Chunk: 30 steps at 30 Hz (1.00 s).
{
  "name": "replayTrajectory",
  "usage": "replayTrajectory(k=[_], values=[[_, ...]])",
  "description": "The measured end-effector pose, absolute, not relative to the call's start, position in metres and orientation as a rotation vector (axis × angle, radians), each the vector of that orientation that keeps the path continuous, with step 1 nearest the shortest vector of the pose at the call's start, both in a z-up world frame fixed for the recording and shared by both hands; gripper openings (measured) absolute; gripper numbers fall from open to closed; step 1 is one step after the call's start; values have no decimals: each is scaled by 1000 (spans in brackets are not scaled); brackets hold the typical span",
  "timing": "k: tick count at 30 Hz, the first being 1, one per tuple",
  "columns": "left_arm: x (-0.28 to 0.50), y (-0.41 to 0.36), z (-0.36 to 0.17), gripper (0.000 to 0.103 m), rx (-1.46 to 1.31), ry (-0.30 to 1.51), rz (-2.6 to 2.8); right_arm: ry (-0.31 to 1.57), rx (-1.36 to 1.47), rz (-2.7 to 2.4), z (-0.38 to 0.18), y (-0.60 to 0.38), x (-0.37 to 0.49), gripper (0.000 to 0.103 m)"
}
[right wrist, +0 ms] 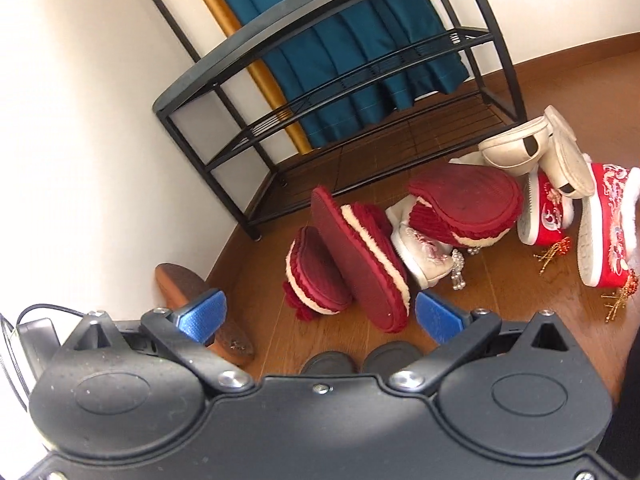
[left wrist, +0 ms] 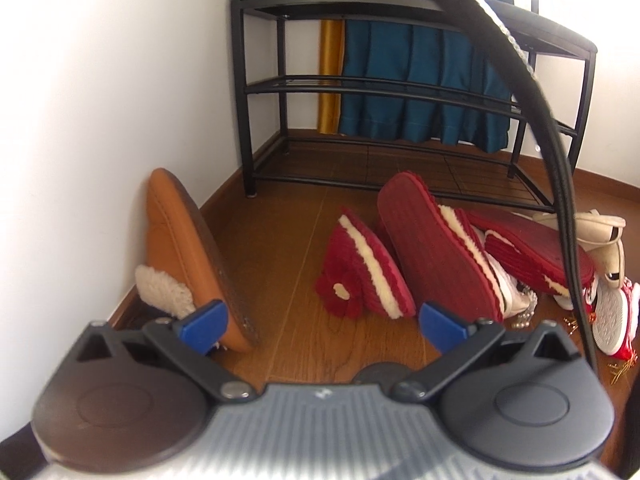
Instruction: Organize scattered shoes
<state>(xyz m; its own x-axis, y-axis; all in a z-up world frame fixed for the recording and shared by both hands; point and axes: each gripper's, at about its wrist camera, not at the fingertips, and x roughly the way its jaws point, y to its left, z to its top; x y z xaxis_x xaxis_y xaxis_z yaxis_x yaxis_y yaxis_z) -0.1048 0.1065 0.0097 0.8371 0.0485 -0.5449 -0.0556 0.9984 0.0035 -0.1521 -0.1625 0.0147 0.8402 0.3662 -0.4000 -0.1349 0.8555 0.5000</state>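
Shoes lie scattered on the wooden floor before an empty black metal shoe rack (left wrist: 400, 92) (right wrist: 320, 92). A tan fleece-lined slipper (left wrist: 188, 256) (right wrist: 192, 292) leans on edge against the left wall. Red knit slippers with white trim (left wrist: 368, 272) (right wrist: 360, 264) lie tipped in the middle, one sole-up (left wrist: 536, 248) (right wrist: 468, 204). Cream shoes (right wrist: 532, 152) and red embroidered boots (right wrist: 604, 224) lie to the right. My left gripper (left wrist: 320, 320) is open and empty, low over the floor between the tan and red slippers. My right gripper (right wrist: 320, 312) is open and empty, higher above the red slippers.
A white wall runs along the left. Blue curtains (left wrist: 420, 80) and a gold pole (left wrist: 332, 60) hang behind the rack. A black cable (left wrist: 560, 160) crosses the left wrist view. Two dark round shapes (right wrist: 360, 360) sit on the floor just below the right gripper.
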Motion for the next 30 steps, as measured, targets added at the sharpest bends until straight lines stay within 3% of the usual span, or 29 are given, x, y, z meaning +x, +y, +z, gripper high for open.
replayTrajectory(k=[6, 11, 21, 30], values=[[-96, 106, 5, 102, 23, 542, 51, 303, 347, 172, 23, -180, -172, 103], [-83, 97, -1, 102, 16, 505, -4, 287, 254, 139, 29, -185, -179, 103], [-70, 79, -28, 102, 1, 545, -149, 307, 322, 70, 22, -226, -185, 103], [-52, 34, -21, 102, -28, 499, -221, 313, 381, 33, 15, -256, -190, 103]])
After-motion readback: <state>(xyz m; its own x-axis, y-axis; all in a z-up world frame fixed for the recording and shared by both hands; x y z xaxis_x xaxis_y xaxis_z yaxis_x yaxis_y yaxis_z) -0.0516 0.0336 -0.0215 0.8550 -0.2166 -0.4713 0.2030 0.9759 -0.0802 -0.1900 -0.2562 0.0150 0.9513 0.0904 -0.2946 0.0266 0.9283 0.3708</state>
